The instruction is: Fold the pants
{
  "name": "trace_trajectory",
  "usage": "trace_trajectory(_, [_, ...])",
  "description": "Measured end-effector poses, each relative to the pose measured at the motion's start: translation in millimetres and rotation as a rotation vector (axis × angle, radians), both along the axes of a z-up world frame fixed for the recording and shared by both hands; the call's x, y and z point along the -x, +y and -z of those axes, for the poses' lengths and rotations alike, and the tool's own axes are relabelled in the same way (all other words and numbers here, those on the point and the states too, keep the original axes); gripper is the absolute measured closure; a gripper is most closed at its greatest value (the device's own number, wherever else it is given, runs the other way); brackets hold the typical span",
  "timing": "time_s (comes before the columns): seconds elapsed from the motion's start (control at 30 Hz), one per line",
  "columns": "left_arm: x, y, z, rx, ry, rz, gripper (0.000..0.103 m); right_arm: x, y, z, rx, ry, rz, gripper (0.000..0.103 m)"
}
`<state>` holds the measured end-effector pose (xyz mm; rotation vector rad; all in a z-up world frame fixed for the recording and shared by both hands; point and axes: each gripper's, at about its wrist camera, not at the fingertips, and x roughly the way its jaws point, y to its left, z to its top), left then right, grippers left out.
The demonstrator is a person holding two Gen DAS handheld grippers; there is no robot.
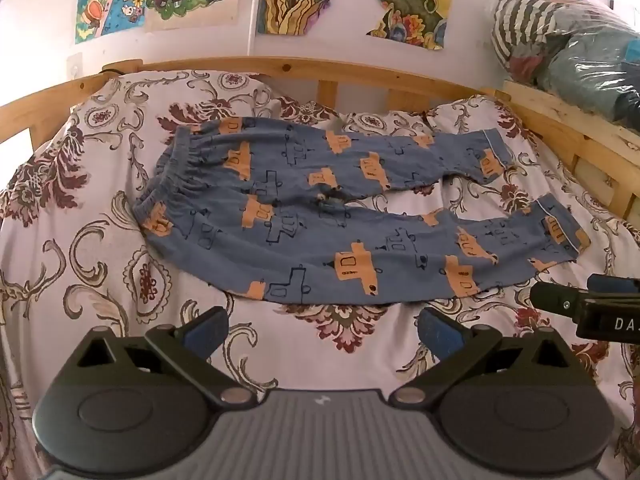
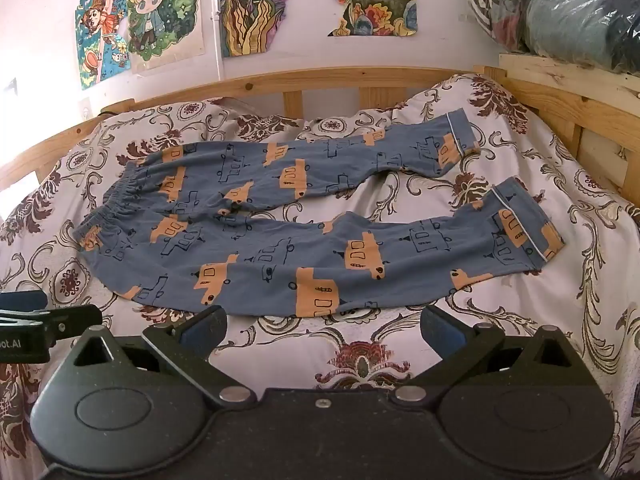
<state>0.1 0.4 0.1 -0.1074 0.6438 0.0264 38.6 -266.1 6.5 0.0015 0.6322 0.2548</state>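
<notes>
Floral bedding (image 1: 100,280) covered the bed, with the blue pants (image 1: 320,216) spread flat, waistband left. Both the left claw (image 1: 320,332) and right claw (image 2: 322,330) hung released, empty, just short of the near leg.

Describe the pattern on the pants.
Blue pants printed with orange cars; clearest in right wrist view.

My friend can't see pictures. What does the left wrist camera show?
Blue pants with orange cars lie flat and unfolded on a flowery bedspread, waistband left. The open left tongs hover at the near edge, holding nothing.
</notes>
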Motion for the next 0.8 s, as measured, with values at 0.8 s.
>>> trace_trajectory(0.8, [1.8, -2.3, 3.3, -0.002, 0.006, 0.002, 0.000, -1.0, -1.9, 1.1, -0.005, 0.009, 0.013, 0.001])
